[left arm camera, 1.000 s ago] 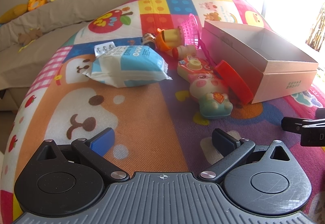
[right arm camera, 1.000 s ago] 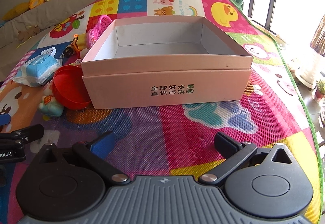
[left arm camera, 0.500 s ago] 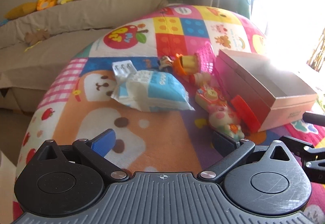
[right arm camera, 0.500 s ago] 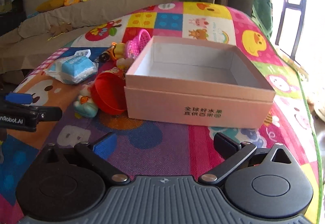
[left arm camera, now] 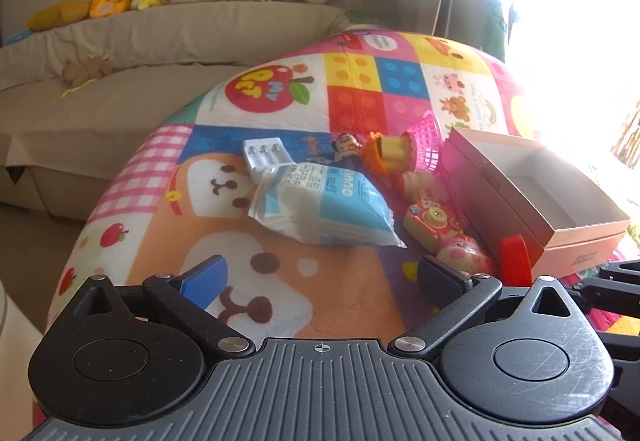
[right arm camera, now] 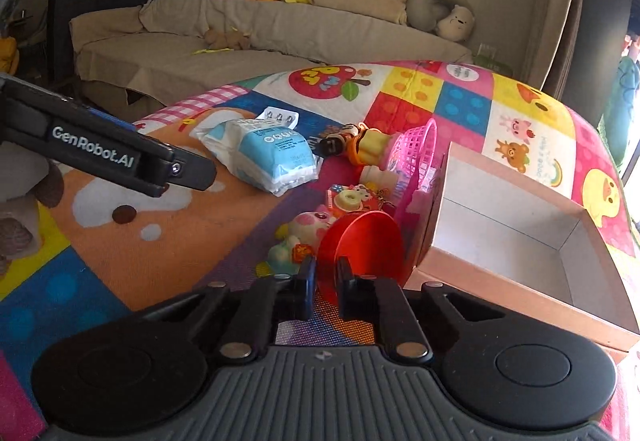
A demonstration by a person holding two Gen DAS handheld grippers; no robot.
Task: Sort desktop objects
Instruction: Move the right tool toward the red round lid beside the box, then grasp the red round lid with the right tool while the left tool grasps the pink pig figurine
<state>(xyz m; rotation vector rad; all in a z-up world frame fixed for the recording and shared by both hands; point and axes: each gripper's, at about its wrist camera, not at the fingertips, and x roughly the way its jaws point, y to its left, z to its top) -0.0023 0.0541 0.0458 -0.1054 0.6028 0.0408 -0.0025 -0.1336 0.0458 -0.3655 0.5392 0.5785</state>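
Note:
An open pink cardboard box point(right arm camera: 520, 241) point(left arm camera: 532, 197) stands on the colourful play mat. Left of it lie a red bowl point(right arm camera: 362, 253) point(left arm camera: 514, 261) on edge, a pig toy point(right arm camera: 304, 233) point(left arm camera: 464, 255), a toy camera point(right arm camera: 352, 199) point(left arm camera: 432, 223), a pink basket point(right arm camera: 416, 151), a figurine point(left arm camera: 380, 153), a blue-white tissue pack point(left arm camera: 324, 207) point(right arm camera: 268, 153) and a white pill strip point(left arm camera: 264, 157). My right gripper point(right arm camera: 323, 291) is nearly shut around the red bowl's rim. My left gripper point(left arm camera: 320, 281) is open and empty above the mat.
A covered sofa point(right arm camera: 240, 41) with plush toys and cushions runs along the back wall. The left gripper's arm point(right arm camera: 108, 157) reaches across the right wrist view. Bright window light washes out the right side.
My right gripper has swung left and closed its fingers around the red bowl's edge. My left gripper has drawn back, staying open.

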